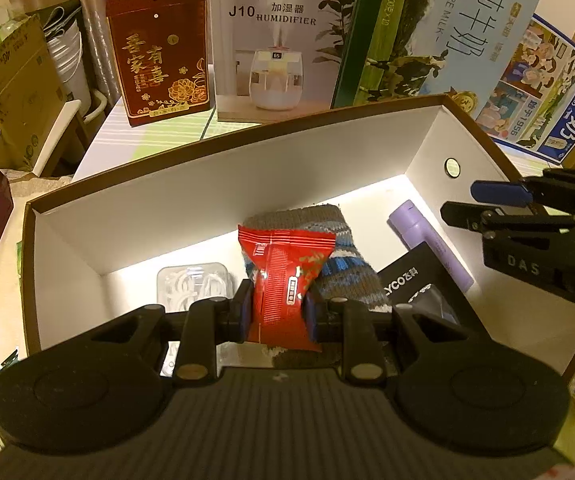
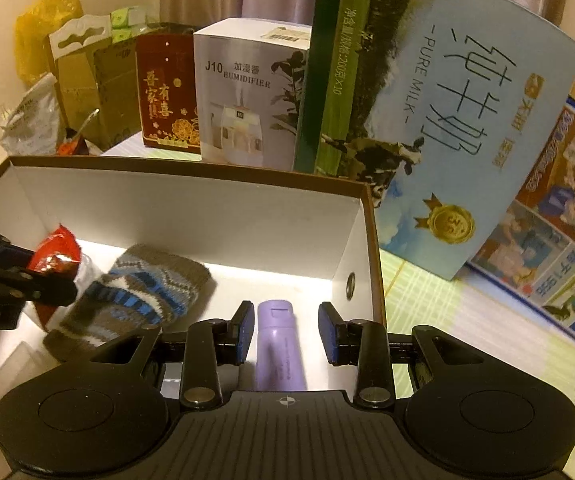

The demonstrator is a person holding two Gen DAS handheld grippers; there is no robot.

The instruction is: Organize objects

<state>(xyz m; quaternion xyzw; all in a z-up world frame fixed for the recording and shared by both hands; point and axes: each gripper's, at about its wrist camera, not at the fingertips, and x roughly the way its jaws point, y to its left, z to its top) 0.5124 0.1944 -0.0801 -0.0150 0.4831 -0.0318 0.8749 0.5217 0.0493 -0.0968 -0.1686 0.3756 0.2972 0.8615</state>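
— Left claw [image 1: 277, 312]: we had it clamped on the red packet [image 1: 283, 280] above the box [image 1: 247, 184].
— Right claw [image 2: 286, 332] gaped over the purple tube [image 2: 277, 344]; sock [image 2: 135, 292] already inside, packet pending, we judged.

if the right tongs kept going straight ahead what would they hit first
Most likely the purple tube, which lies between the open right tongs, then the box's white far wall; depth is hard to judge.

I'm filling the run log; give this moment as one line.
left tongs: shut on red packet | right tongs: open | over box
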